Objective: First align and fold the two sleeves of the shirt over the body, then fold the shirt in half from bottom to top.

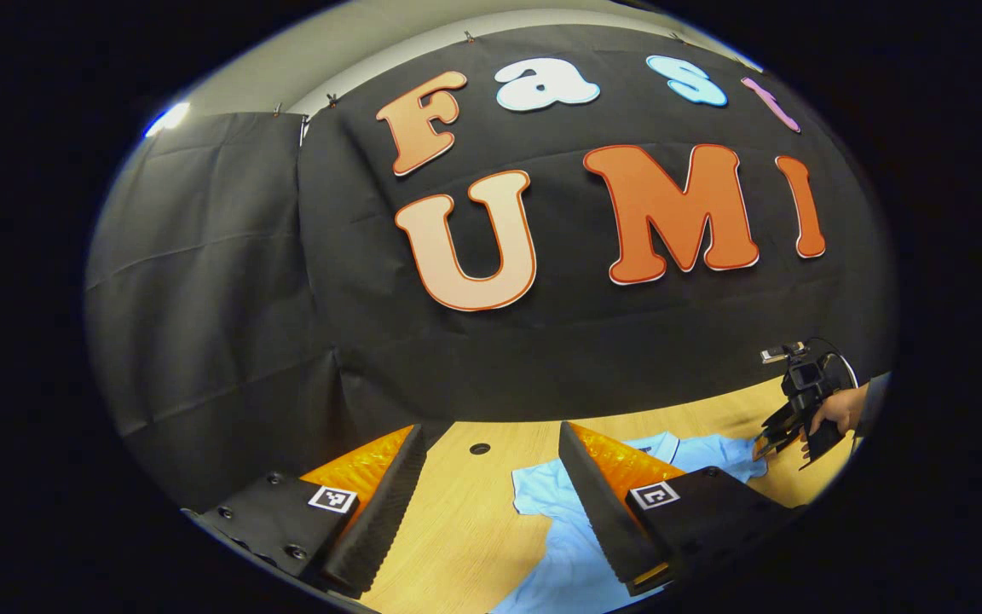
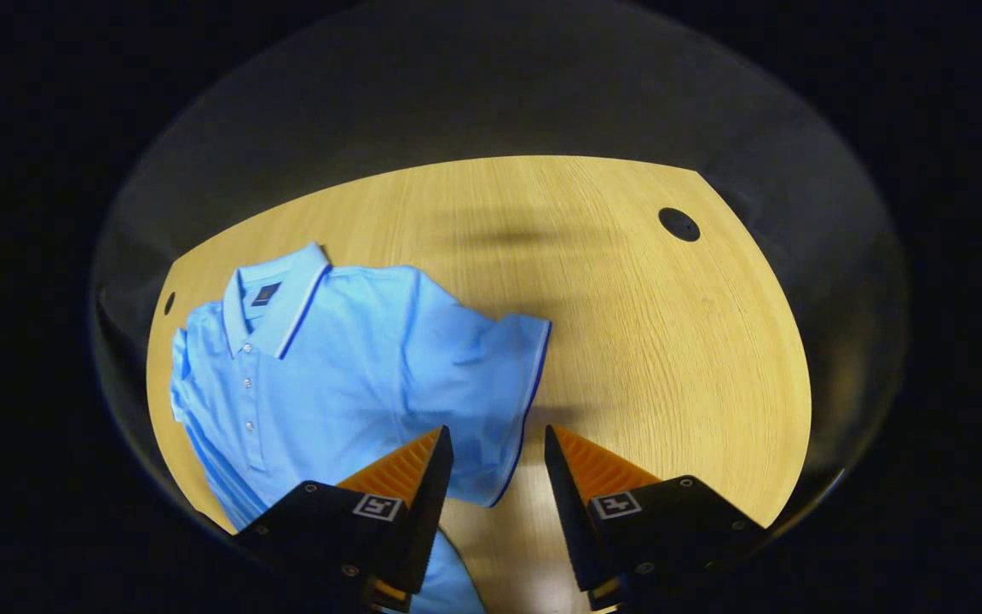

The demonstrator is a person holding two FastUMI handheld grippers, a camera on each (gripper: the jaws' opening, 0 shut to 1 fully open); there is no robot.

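Soft cloth shirt (image 2: 346, 367), matt wood-grain table (image 2: 644, 341)

A wooden table (image 2: 670, 341) with a pale, fine grain takes up the lower part of both views. A small round dark hole (image 2: 679, 224) sits near its far right corner in the right gripper view, and another hole (image 2: 169, 303) lies at the left edge. In the left gripper view a similar hole (image 1: 480, 448) marks the tabletop; it may be one of those two. Black cloth (image 1: 227, 324) hangs in creased folds behind the table, with a strip of pale wall (image 1: 286, 72) above it.
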